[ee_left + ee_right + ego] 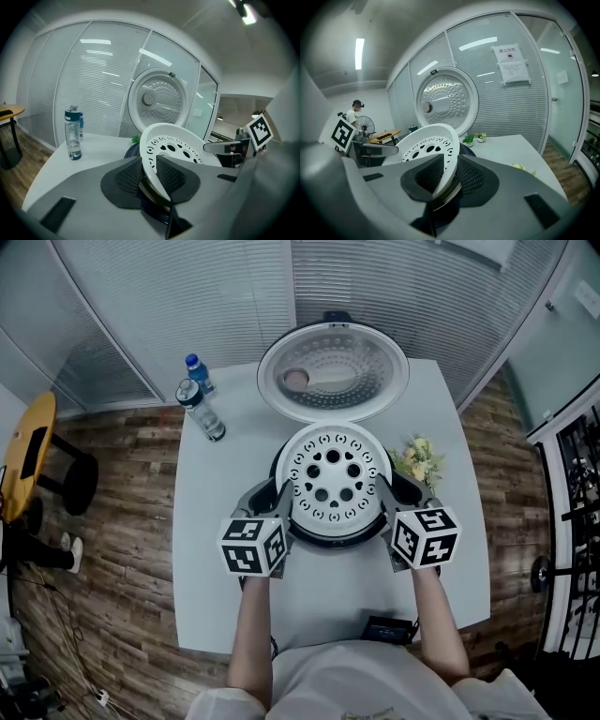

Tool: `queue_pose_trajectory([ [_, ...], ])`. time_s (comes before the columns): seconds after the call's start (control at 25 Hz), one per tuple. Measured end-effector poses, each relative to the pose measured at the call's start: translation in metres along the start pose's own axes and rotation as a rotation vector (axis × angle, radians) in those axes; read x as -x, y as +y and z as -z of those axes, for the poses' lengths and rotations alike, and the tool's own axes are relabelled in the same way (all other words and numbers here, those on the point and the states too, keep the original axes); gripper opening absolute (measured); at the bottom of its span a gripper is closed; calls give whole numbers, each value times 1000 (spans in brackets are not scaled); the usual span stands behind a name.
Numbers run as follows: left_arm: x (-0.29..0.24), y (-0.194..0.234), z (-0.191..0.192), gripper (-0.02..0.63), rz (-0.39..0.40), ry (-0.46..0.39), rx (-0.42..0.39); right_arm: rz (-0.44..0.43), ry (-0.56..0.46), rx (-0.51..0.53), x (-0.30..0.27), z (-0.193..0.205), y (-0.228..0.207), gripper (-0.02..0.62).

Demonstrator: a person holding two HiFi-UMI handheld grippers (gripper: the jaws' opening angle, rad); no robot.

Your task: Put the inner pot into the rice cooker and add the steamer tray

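The white perforated steamer tray [333,474] sits on top of the dark rice cooker [281,465], whose round lid [333,371] stands open behind it. A metallic rim of the inner pot [152,193] shows just under the tray. My left gripper [279,495] holds the tray's left rim, and the tray wall [178,145] runs slanted between its pads [126,178]. At the tray's right rim, my right gripper [386,491] has the tray [426,143] slanted between its jaws, touching both pads [471,176].
Two water bottles [202,409] stand at the back left of the white table [216,549]. A small bunch of flowers [417,460] lies right of the cooker. A black device [384,627] lies at the front edge. A yellow stool [28,456] stands on the floor to the left.
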State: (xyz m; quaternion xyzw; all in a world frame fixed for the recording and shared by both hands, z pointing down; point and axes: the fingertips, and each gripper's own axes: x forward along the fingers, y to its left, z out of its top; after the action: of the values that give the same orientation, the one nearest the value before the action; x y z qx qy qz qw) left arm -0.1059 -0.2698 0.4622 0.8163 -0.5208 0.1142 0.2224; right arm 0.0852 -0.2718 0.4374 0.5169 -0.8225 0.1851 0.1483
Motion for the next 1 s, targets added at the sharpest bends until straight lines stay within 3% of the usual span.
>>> queue_pose_trajectory([
  [0.72,-7,3,5,115,-83,62,-141,83,61,216,-10,5,-3,115],
  [1.0,-9,8,8,112,-151,93,-274,135,79,300,-13,10,-4,109],
])
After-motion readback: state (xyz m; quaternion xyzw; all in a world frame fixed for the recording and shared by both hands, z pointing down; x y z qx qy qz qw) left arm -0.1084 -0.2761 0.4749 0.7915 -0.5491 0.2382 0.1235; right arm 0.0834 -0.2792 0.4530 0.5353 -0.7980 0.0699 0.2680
